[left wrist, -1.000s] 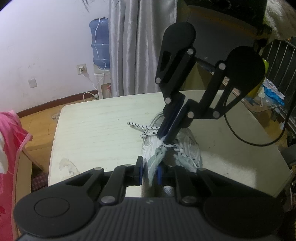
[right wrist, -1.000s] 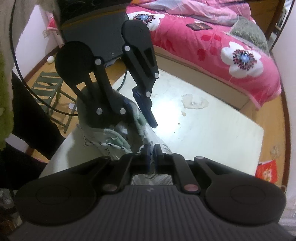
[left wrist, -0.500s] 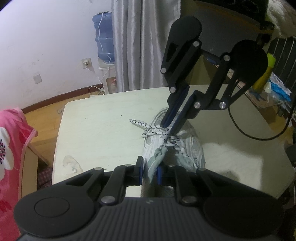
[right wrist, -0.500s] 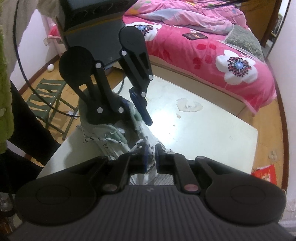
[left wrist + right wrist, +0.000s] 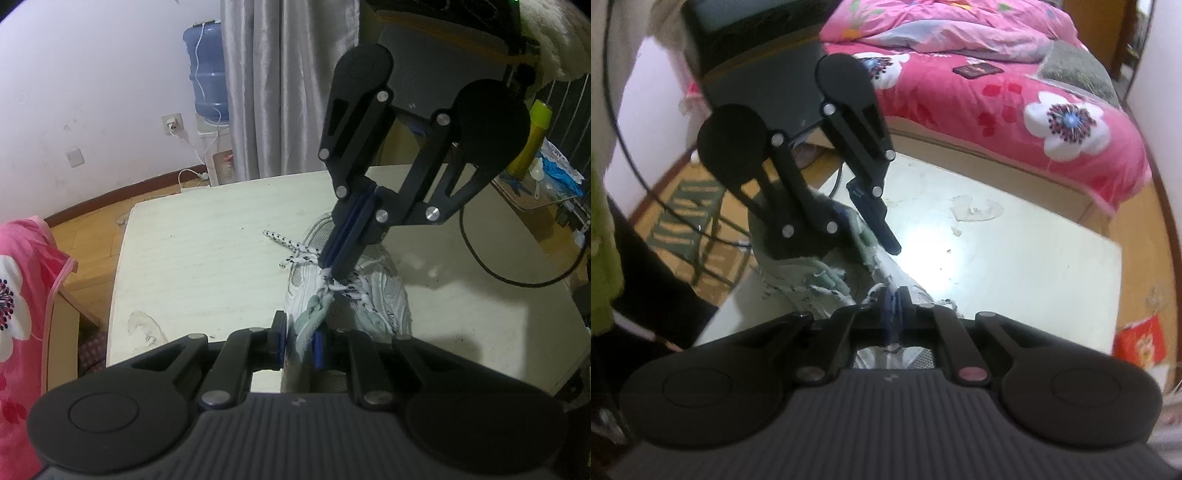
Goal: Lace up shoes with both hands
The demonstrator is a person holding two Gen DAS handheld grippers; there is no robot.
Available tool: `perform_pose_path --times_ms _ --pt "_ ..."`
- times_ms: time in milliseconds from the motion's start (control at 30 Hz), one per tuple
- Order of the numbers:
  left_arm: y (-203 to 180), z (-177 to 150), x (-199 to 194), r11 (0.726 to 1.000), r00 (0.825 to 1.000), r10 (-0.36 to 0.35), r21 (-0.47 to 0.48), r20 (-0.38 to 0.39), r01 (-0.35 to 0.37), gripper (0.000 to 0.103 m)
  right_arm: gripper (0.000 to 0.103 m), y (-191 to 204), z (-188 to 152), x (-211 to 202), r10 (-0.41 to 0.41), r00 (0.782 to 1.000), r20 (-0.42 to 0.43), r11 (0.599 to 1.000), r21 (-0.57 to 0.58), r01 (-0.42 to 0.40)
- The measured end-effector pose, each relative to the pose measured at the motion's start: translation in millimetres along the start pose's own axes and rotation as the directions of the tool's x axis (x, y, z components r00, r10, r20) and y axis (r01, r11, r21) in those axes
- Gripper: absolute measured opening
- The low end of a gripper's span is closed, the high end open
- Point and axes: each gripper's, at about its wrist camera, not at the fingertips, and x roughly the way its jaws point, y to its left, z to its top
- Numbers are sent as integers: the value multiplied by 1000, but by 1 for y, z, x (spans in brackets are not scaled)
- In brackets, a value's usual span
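Shoe: a white and pale-green sneaker (image 5: 347, 295) lies on the cream worktop (image 5: 207, 258), toe pointing away from the left wrist camera, between the two claws.
Tongue: the pale-green padded tongue (image 5: 312, 317) stands up from the shoe's opening and runs back into the left claw.
Left claw: the left claw (image 5: 300, 341) is nearly closed, its blue pads pressed on either side of the tongue, so it has hold of the tongue.
Lace: a white lace with dark flecks (image 5: 295, 254) crosses the top of the shoe; one loose end trails off to the left onto the worktop, and strands bunch beneath the tips of the right claw.
Right claw: the right claw (image 5: 338, 267) comes down steeply from the upper right onto the lacing area. Its blue pads are pressed flat together at the tips. Its own camera shows the fingers (image 5: 886, 306) closed with a thin white strand of lace (image 5: 891, 295) between them, so it grips the lace.
Worktop: bare cream surface with a worn, peeling patch (image 5: 975, 210) near the far edge.
Surroundings: a pink floral bed (image 5: 1015, 88) beyond the worktop, a blue water bottle (image 5: 205, 74) on a dispenser by the wall, grey curtains (image 5: 280, 88) beside it, and a black cable (image 5: 517, 273) looping over the worktop's right side.
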Motion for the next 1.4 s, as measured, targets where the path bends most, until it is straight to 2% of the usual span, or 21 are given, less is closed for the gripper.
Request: perform_pose_path --times_ms 167,467,867,1133,1233,1300,1400 --pt "2 -2 1 1000 1000 -4 -4 7 4 15 2 2 0 0 34 999 6 998 47 -34" --pt "6 -8 2 1000 1000 -8 -19 22 8 14 2 0 2 1 36 999 41 995 91 -40" --pt "1 -10 2 1000 1000 -4 18 25 3 14 4 8 5 1 20 1000 16 1000 -16 -19" --pt "-3 -11 3 1000 1000 1 26 31 -2 14 5 -2 9 3 57 998 14 998 3 -57" --pt "-5 -12 3 1000 999 8 27 36 -9 15 6 -4 9 5 61 998 16 998 33 -61" --pt "-6 -12 3 1000 999 9 30 38 -10 15 7 -11 8 6 72 997 25 990 122 -75" --pt "-9 -12 3 999 999 14 49 39 -16 15 6 -22 3 6 84 995 53 958 271 -95"
